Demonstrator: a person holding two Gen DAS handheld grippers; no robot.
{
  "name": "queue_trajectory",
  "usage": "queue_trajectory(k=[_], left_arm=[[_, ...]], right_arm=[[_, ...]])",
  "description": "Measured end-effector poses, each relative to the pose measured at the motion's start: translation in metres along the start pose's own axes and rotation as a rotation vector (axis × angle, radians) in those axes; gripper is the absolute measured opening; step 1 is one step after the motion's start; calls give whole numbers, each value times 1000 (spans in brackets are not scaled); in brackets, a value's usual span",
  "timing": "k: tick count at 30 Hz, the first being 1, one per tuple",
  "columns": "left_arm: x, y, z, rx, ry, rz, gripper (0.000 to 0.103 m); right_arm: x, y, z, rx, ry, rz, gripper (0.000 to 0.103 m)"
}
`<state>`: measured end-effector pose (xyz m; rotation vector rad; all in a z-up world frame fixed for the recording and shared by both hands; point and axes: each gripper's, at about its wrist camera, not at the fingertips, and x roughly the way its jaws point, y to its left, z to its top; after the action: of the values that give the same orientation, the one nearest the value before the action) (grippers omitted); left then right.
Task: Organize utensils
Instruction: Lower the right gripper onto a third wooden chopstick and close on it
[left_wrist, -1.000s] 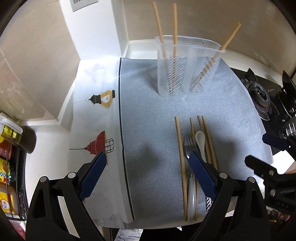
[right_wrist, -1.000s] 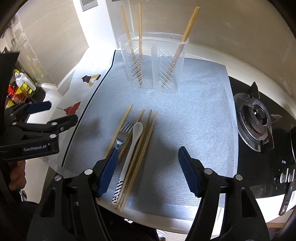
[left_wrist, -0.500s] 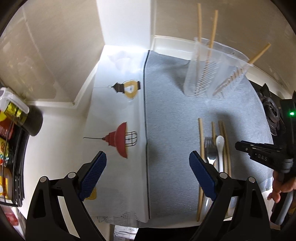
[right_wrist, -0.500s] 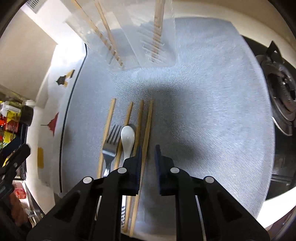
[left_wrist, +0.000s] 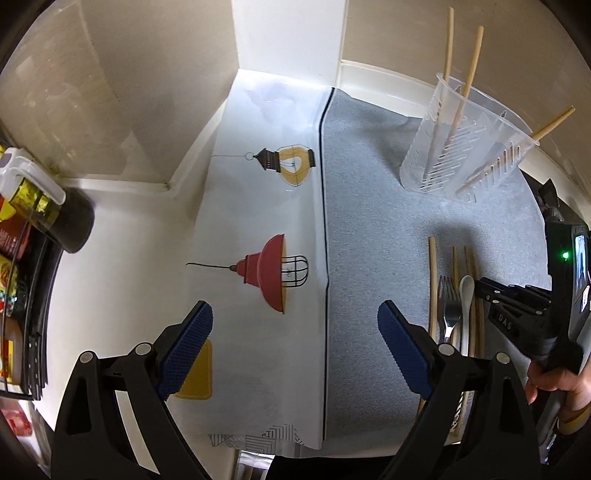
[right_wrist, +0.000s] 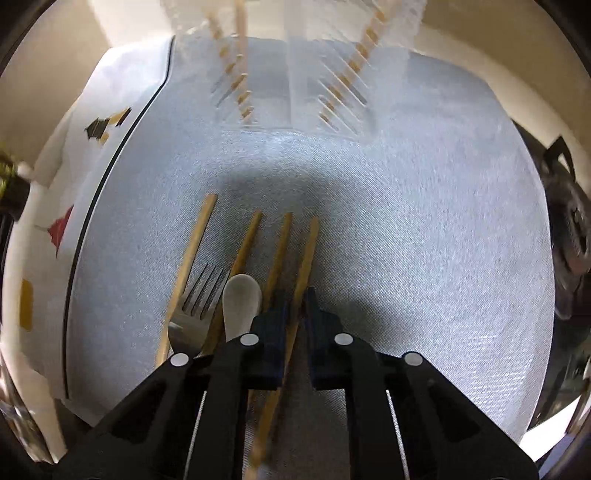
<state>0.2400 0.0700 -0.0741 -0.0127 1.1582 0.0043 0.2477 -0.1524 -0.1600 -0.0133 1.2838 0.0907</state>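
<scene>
Several wooden chopsticks, a metal fork (right_wrist: 195, 306) and a white spoon (right_wrist: 242, 302) lie side by side on the grey mat (right_wrist: 424, 240). My right gripper (right_wrist: 295, 299) is low over them, its jaws closed on the rightmost chopstick (right_wrist: 308, 251). A clear plastic utensil holder (left_wrist: 465, 151) stands at the back of the mat with three chopsticks in it; it also shows blurred in the right wrist view (right_wrist: 295, 55). My left gripper (left_wrist: 295, 332) is open and empty over the mat's left edge. The right gripper shows in the left wrist view (left_wrist: 484, 290).
A white cloth with lamp drawings (left_wrist: 266, 221) lies left of the mat. A dark jar (left_wrist: 55, 214) and packets stand at the far left. A gas hob (right_wrist: 569, 236) is at the right edge. A wall corner (left_wrist: 284, 37) stands behind.
My right gripper went from wide open to closed around the rightmost chopstick and dropped lower toward the mat. My left gripper swung left, away from the utensils, and stayed open.
</scene>
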Motion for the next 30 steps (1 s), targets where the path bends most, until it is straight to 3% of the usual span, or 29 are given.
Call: queue_trajectory(k=[9, 16, 18, 25, 30], left_arm=[[21, -47, 16, 86, 38, -106, 88], [66, -107, 39, 201, 139, -193, 86], [79, -118, 43, 222, 172, -194, 76], [120, -139, 46, 266, 302, -131, 64], [122, -148, 48, 292, 275, -84, 56]], right_arm=[[-28, -56, -23, 120, -38, -32, 7], [-24, -88, -41, 196, -17, -35, 7], [-25, -92, -44, 200, -19, -29, 7], [-22, -96, -44, 197, -22, -17, 7], [-26, -105, -45, 188, -26, -7, 7]])
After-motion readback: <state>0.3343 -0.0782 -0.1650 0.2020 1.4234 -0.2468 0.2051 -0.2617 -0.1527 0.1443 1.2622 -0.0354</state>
